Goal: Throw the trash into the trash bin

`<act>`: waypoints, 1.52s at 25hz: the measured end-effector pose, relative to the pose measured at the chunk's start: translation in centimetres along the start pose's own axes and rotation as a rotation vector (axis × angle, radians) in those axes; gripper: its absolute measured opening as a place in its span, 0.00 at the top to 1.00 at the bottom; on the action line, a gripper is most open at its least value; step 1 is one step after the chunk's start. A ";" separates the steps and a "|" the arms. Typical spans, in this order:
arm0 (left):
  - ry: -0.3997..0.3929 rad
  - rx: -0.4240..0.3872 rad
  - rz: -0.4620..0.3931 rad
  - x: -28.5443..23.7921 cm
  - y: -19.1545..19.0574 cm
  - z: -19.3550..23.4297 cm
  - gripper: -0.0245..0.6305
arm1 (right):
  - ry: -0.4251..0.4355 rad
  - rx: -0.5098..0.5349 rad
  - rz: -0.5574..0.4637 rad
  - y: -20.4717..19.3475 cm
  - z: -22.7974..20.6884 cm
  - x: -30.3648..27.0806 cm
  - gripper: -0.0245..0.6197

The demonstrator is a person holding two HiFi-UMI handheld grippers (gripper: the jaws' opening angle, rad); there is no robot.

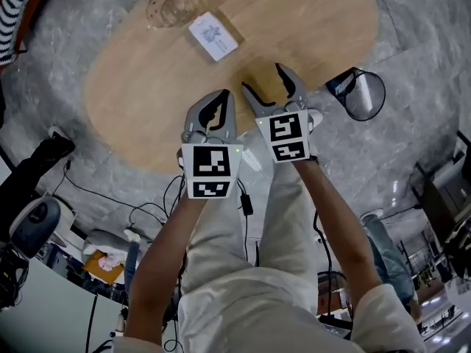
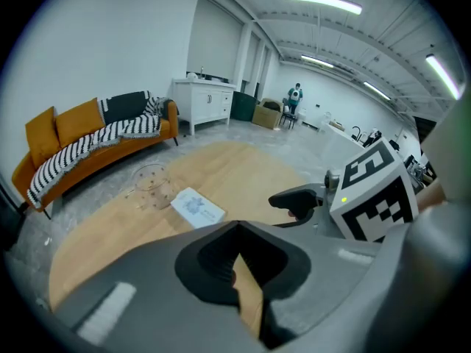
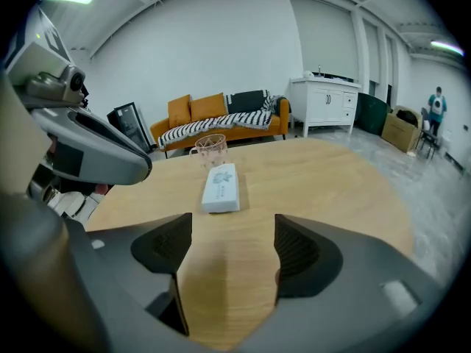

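White packet point(image 1: 213, 36) flat on table point(image 1: 147, 94), long axis toward right tongs point(image 1: 263, 77)

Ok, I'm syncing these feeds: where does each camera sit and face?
Head view: on the head, steeply down at the table; left gripper, right gripper, arms, legs show.
Left gripper view: on the left gripper, along shut jaws toward the sofa; right gripper at right.
Right gripper view: on the right gripper, along open jaws toward the sofa; left gripper at left.
All share pack and glass.
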State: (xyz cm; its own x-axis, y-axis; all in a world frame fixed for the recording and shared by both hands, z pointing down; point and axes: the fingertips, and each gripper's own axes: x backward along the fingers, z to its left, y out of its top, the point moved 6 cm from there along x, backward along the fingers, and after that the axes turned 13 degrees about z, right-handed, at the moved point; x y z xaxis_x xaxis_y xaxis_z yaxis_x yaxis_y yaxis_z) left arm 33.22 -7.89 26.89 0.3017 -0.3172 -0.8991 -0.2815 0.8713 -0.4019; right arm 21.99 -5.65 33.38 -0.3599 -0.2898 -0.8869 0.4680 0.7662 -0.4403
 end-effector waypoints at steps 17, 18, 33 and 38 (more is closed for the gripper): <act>0.000 0.146 -0.003 -0.7 -3.7 7.9 0.96 | -0.040 0.078 0.088 5.0 3.5 -9.7 0.28; -0.004 0.148 -0.002 -0.7 -3.9 7.9 0.96 | -0.047 0.075 0.095 5.0 3.4 -10.1 0.28; 0.012 0.162 -0.006 0.1 -4.0 5.6 0.96 | -0.107 0.089 0.109 3.7 0.9 -8.0 0.42; -0.002 0.126 -0.006 -0.4 -3.3 4.4 0.96 | -0.103 0.043 0.084 3.0 0.2 -6.7 0.42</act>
State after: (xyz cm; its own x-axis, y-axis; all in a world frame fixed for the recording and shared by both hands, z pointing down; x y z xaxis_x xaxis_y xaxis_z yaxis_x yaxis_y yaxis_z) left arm 38.06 -9.02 29.33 0.3054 -0.3222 -0.8961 -0.1633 0.9094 -0.3826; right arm 25.94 -1.53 37.96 -0.2345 -0.2843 -0.9296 0.5279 0.7658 -0.3673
